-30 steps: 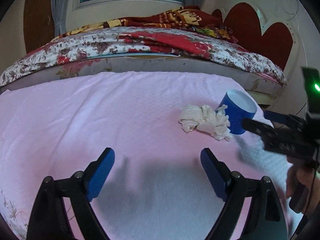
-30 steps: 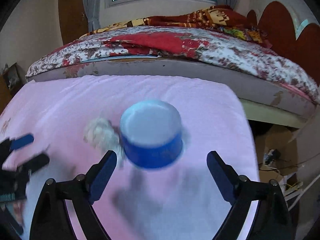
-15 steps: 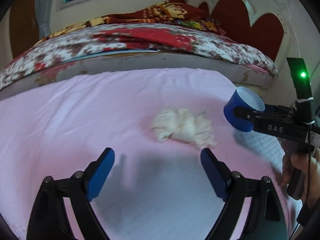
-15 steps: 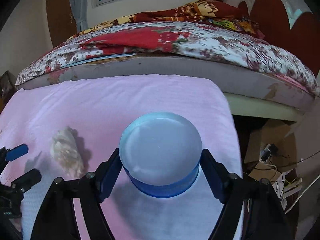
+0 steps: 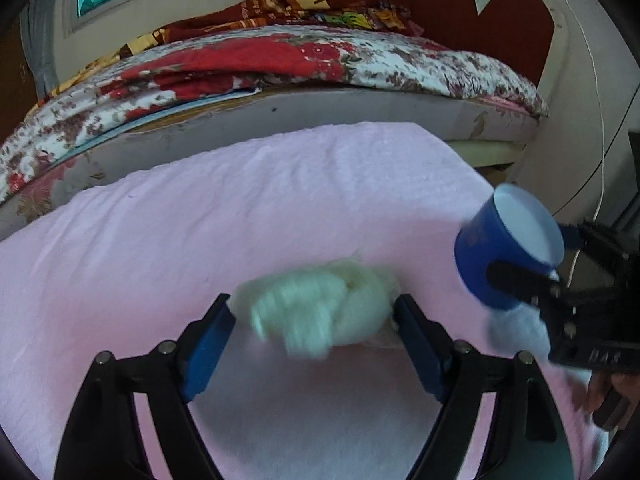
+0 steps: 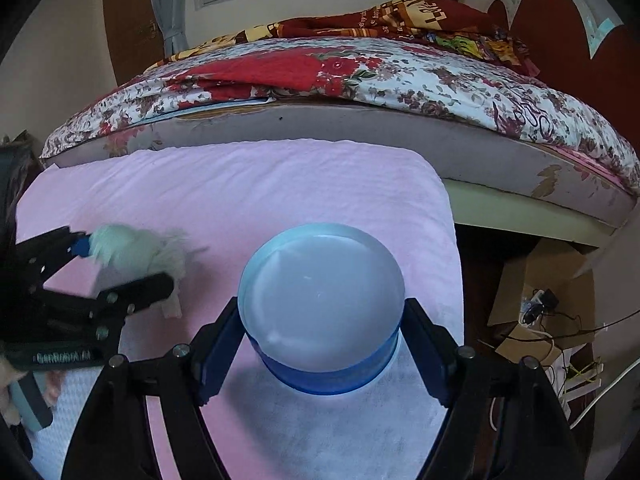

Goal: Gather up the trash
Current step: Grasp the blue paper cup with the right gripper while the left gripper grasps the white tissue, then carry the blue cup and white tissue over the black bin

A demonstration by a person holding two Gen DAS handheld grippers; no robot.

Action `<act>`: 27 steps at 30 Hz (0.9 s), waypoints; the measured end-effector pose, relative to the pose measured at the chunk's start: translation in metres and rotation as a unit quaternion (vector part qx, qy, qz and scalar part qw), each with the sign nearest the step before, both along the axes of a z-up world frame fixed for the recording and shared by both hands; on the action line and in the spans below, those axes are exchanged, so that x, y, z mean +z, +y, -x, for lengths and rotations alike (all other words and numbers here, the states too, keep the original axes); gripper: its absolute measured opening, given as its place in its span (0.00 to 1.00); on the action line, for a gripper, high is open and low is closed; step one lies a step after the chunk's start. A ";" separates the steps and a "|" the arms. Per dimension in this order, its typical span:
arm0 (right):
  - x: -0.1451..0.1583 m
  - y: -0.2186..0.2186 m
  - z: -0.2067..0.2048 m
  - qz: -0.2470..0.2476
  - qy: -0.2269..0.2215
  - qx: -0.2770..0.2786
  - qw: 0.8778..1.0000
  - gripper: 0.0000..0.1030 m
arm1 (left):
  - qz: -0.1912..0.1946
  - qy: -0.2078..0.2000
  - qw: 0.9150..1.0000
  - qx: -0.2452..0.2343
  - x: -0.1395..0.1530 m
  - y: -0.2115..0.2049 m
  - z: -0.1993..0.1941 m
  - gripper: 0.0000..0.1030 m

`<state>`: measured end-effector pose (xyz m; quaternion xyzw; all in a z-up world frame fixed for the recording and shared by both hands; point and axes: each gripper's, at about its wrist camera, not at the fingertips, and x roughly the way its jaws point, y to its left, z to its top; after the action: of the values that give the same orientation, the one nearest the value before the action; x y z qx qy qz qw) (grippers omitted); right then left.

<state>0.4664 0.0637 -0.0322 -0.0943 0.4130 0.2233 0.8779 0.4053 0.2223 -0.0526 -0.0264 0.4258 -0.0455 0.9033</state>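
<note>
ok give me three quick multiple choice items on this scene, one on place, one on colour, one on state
1. Where is the crumpled tissue?
A. in the cup
B. between the left tool's fingers
C. on the bed
2. What colour is the cup's outside?
A. red
B. green
C. blue
3. How does the right tool stand?
A. fingers at both sides of the cup
B. shut and empty
C. holding the tissue

Answers: B, the tissue sits between the blue pads; C, its wall is blue; A, pads flank the cup on the pink cloth.
</note>
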 end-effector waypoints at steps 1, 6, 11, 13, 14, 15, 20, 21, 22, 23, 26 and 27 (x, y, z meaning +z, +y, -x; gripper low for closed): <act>0.000 0.000 0.000 0.001 0.000 0.002 1.000 0.77 | 0.002 0.003 1.000 -0.005 -0.002 0.000 -0.002 0.68; 0.000 0.001 0.000 0.003 0.001 0.003 1.000 0.76 | 0.010 -0.006 1.000 -0.020 -0.004 -0.006 0.001 0.41; 0.004 0.004 0.010 -0.003 -0.002 0.004 1.000 0.76 | -0.002 -0.024 1.000 -0.011 0.001 -0.006 0.020 0.39; 0.009 0.004 0.020 -0.007 -0.009 0.008 1.000 0.76 | -0.004 -0.029 1.000 -0.007 0.003 -0.003 0.029 0.39; 0.012 0.005 0.027 -0.007 -0.012 0.012 1.000 0.76 | -0.006 -0.030 1.000 -0.005 0.004 -0.001 0.035 0.39; 0.014 0.007 0.033 -0.006 -0.014 0.014 1.000 0.76 | -0.008 -0.033 0.999 0.000 0.005 0.001 0.045 0.39; 0.028 0.011 0.071 -0.003 -0.025 0.027 0.999 0.76 | -0.015 -0.040 0.999 0.010 0.011 0.007 0.076 0.39; 0.030 0.011 0.077 -0.003 -0.028 0.029 0.999 0.76 | -0.016 -0.043 0.999 0.010 0.014 0.007 0.084 0.39; 0.032 0.011 0.086 -0.002 -0.032 0.030 0.999 0.76 | -0.018 -0.046 0.999 0.009 0.017 0.006 0.092 0.39; 0.035 0.011 0.094 -0.001 -0.034 0.031 0.999 0.76 | -0.022 -0.049 0.999 0.009 0.019 0.005 0.099 0.39; 0.041 0.009 0.115 -0.005 -0.039 0.031 0.999 0.76 | -0.019 -0.056 0.998 0.010 0.027 0.003 0.120 0.39; 0.044 0.008 0.124 -0.006 -0.041 0.030 0.999 0.76 | -0.019 -0.058 0.998 0.010 0.029 0.003 0.124 0.39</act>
<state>0.3425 0.0713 0.0117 -0.1100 0.3726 0.2480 0.8874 0.2813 0.2250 -0.0234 -0.0113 0.3729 -0.0298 0.9273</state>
